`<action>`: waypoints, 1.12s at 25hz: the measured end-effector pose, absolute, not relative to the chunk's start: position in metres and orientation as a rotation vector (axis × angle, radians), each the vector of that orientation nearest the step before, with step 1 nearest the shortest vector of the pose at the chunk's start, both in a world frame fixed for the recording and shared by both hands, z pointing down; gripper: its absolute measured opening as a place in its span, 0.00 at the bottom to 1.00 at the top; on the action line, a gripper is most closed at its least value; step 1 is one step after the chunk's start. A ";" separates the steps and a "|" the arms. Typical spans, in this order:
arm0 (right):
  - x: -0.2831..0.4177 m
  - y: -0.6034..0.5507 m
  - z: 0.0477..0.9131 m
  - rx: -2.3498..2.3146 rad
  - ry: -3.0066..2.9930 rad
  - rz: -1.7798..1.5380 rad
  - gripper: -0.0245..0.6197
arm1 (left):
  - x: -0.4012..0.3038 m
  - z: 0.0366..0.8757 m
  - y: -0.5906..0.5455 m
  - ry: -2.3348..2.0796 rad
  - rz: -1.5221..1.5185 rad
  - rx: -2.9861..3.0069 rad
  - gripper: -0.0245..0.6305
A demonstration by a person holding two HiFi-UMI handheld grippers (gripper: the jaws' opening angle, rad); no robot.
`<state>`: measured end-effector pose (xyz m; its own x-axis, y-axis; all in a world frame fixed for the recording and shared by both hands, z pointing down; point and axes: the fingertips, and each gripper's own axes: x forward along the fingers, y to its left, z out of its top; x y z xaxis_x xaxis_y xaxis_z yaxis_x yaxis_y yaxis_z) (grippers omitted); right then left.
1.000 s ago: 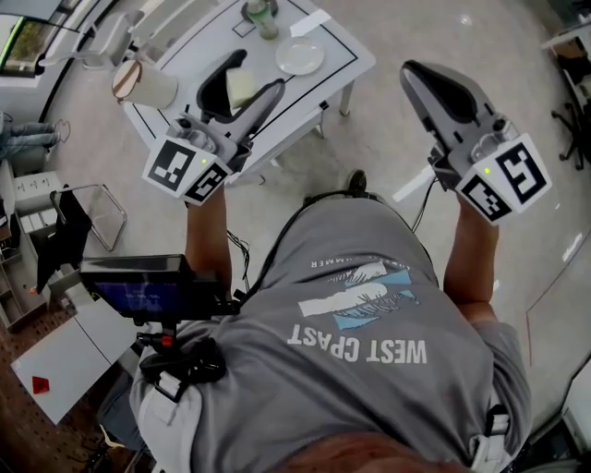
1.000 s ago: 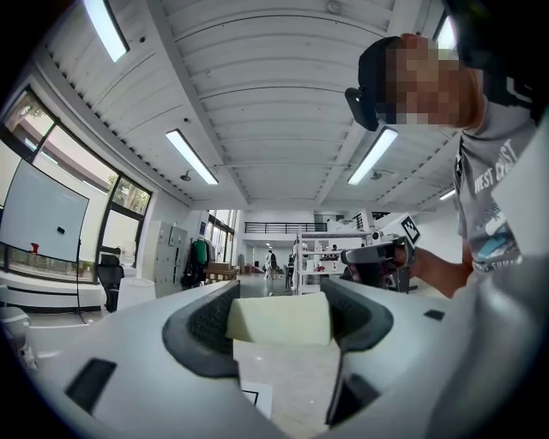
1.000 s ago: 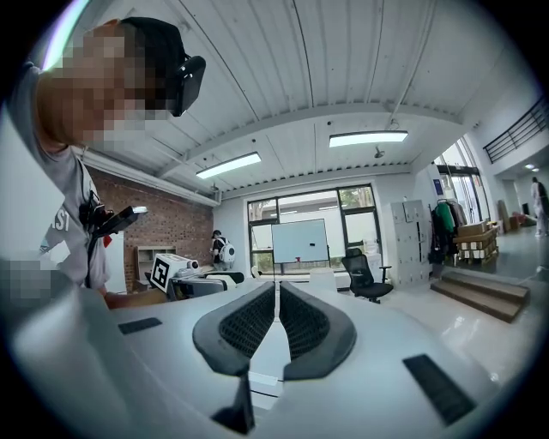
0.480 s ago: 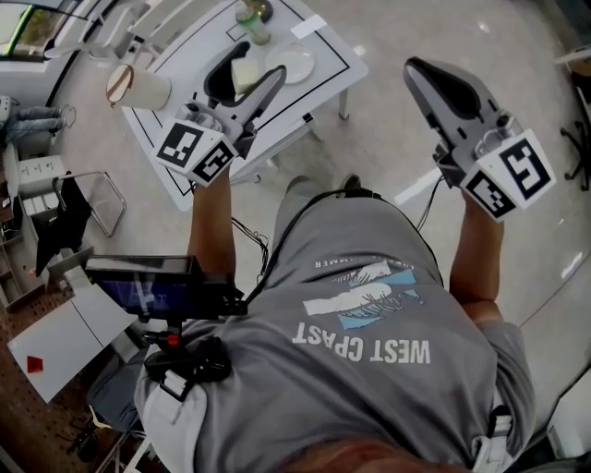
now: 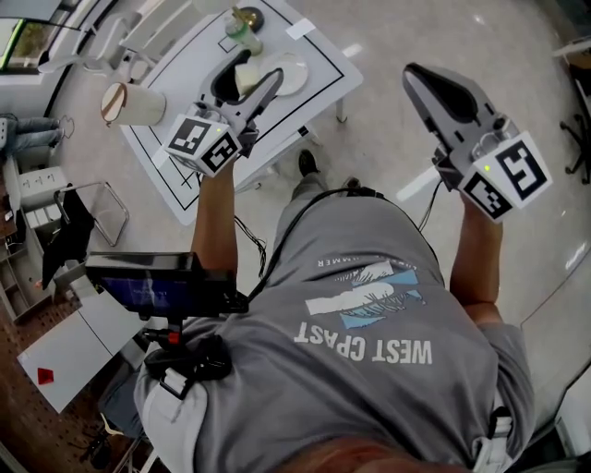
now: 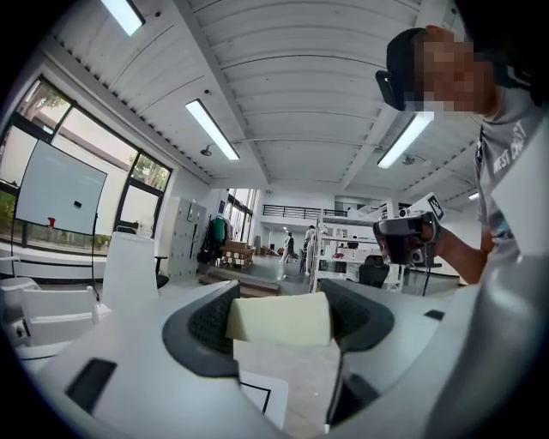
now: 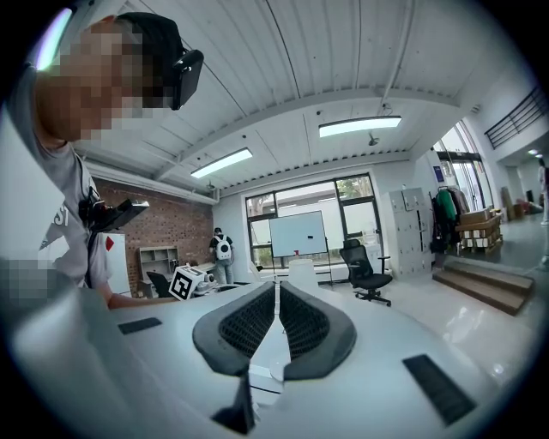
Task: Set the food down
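The left gripper (image 5: 250,81) is gripping a pale yellow block of food (image 6: 279,320), its two dark padded jaws pressing against the block's left and right ends (the left gripper view is showing this plainly, with the block filling the gap between them). In the head view this gripper is sitting in the upper left of the frame, reaching out over a white table (image 5: 185,157) marked with black lines, and the food is showing just left of a white plate (image 5: 295,76) lying on that table; how high it is hanging above the tabletop cannot be told. A small greenish bottle (image 5: 242,25) is standing further up the frame near the table's far edge, and a white cylindrical container (image 5: 129,103) is resting toward the left side of the table. The right gripper (image 7: 275,319) is holding nothing, its jaws pressing together; in the head view it is pointing over the bare floor at the upper right, well apart from the table.
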<state>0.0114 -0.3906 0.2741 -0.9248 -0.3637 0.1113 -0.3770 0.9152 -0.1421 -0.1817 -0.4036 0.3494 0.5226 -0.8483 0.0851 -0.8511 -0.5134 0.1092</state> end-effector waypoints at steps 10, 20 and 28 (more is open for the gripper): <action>0.021 -0.385 0.280 0.627 -2.981 0.283 0.05 | -0.192 0.400 -0.420 -1.447 0.122 2.537 0.49; 0.027 -0.383 0.284 0.668 -2.966 0.316 0.05 | -0.197 0.463 -0.443 -1.385 0.277 2.450 0.49; 0.034 -0.387 0.288 0.727 -2.943 0.346 0.05 | -0.208 0.514 -0.461 -1.344 0.384 2.366 0.49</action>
